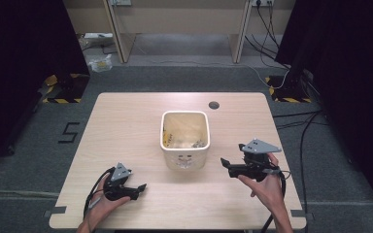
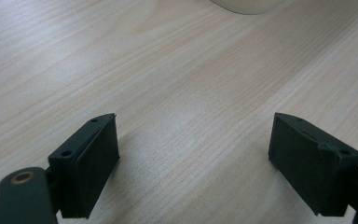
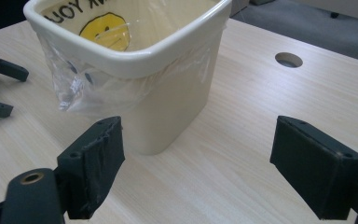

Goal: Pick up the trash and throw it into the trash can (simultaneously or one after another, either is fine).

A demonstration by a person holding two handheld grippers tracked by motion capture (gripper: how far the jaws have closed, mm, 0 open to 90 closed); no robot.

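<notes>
Flanking a cream bin lined with thin, slippery plastic bag; probably light, rigid, best pinched at rim; both grippers, left gripper and right gripper, gaping empty

a pale wooden table carries a cream bin centrally.

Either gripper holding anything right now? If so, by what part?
Nothing held. The left gripper is open over bare table; the right gripper is open, short of the cream bin, not touching it.
</notes>
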